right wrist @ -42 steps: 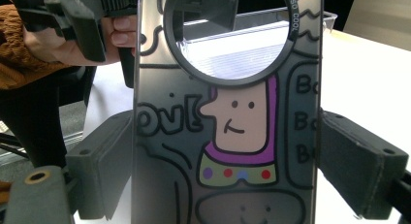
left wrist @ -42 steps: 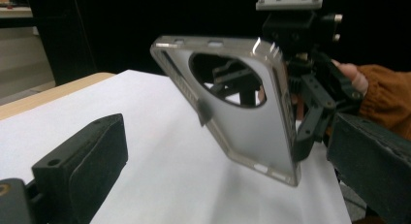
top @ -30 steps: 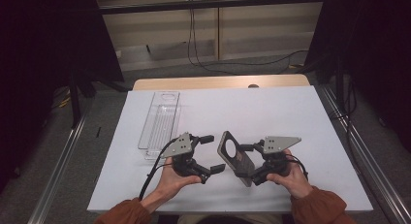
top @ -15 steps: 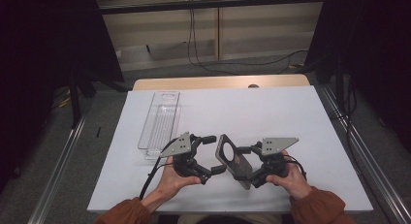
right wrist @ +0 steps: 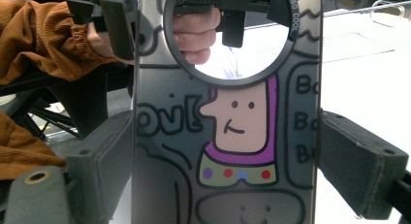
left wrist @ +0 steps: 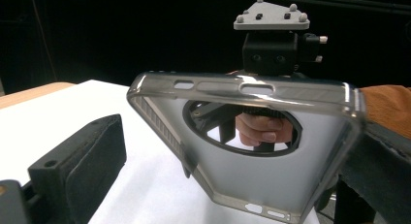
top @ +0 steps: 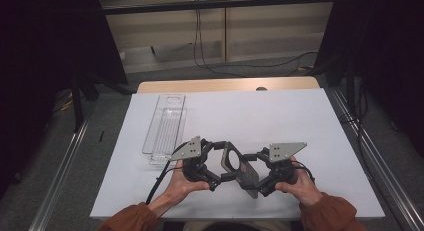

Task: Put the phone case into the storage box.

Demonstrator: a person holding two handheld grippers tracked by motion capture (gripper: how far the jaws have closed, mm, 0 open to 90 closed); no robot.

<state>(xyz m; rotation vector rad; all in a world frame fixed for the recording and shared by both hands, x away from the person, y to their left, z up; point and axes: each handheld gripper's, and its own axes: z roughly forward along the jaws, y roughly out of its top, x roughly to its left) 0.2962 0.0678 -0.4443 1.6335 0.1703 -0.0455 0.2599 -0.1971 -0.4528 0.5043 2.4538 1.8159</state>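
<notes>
Two grippers on one phone case [top: 239, 166], lifted off white table [top: 280, 121] near 6 o'clock edge. Right gripper [top: 263, 177] clamped across case's long sides, printed cartoon back facing its camera. Left gripper [top: 218, 161] at camera-hole end: one pad [left wrist: 80, 173] apart from case, other hidden, grip unclear. Probably mid-handover or repositioning; placing not done. Clear tray [top: 165, 128] at 10 o'clock, empty.

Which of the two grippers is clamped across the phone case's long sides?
The right gripper: its jaws press both long edges of the phone case. The left gripper stands open around the case's camera end.
</notes>
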